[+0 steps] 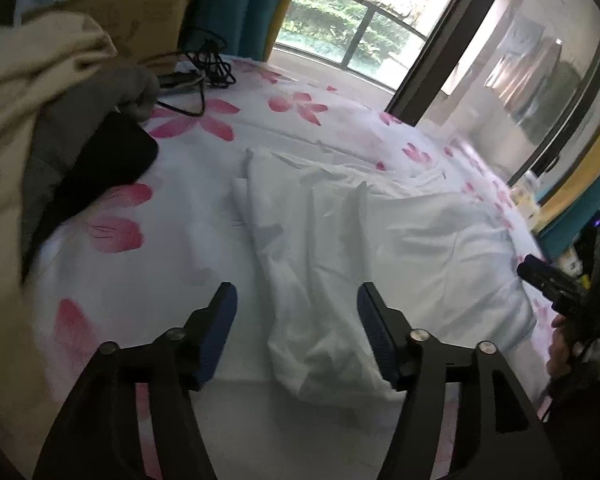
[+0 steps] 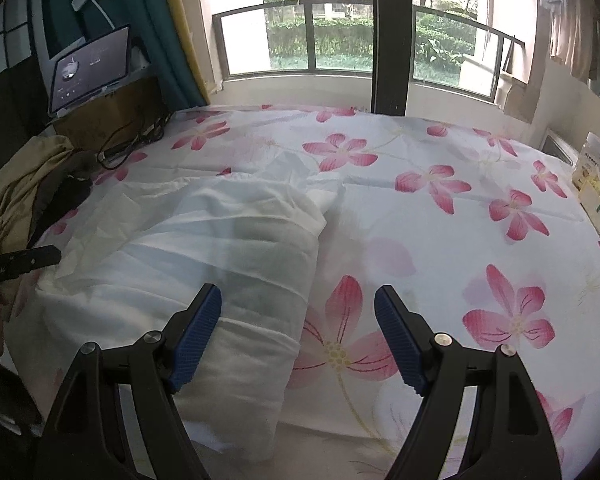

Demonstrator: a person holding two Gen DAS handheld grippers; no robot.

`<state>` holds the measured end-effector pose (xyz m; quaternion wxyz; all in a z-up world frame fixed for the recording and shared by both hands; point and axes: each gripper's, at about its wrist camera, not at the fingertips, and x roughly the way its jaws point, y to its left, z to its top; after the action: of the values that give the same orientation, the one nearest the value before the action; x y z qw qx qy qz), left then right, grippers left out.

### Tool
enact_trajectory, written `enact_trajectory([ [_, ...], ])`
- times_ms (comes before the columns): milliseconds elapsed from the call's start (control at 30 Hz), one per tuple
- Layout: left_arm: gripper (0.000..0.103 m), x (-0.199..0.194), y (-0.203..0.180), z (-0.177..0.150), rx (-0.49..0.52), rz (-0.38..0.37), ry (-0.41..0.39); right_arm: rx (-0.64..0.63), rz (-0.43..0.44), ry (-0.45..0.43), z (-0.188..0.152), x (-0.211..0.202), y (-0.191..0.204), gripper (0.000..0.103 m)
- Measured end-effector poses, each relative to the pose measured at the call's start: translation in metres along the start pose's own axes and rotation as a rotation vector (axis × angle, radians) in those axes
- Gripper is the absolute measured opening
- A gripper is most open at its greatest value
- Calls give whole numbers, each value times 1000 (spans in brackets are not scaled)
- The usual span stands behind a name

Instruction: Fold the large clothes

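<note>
Left wrist: left gripper (image 1: 296,330) fingers spread, nothing pinched, above the white garment (image 1: 320,248) lying rumpled on the floral bed (image 1: 112,300). Right wrist: right gripper (image 2: 298,338) fingers spread, empty, over the garment's (image 2: 204,248) right edge.

2 wrist views, close, sharing bed (image 1: 204,240)
</note>
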<state>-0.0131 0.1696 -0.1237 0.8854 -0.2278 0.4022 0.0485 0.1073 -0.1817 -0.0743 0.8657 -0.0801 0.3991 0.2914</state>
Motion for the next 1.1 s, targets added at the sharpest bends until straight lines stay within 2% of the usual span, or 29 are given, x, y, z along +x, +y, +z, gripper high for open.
enact_trajectory([
  [67,68,10,3,2,-5,-4,27,11,-4,-3,2,-2,-4,79],
  [367,72,26,-10,14,46,15,46,21,1,-18,12,-3,-17,79],
  [500,72,35,-18,16,31,-112,66,34,12,16,11,11,-21,79],
  [867,72,48,-33,19,0,-222,92,58,64,52,5,40,-23,79],
  [1100,79,59,-50,22,4,-274,110,46,119,86,3,57,-8,78],
])
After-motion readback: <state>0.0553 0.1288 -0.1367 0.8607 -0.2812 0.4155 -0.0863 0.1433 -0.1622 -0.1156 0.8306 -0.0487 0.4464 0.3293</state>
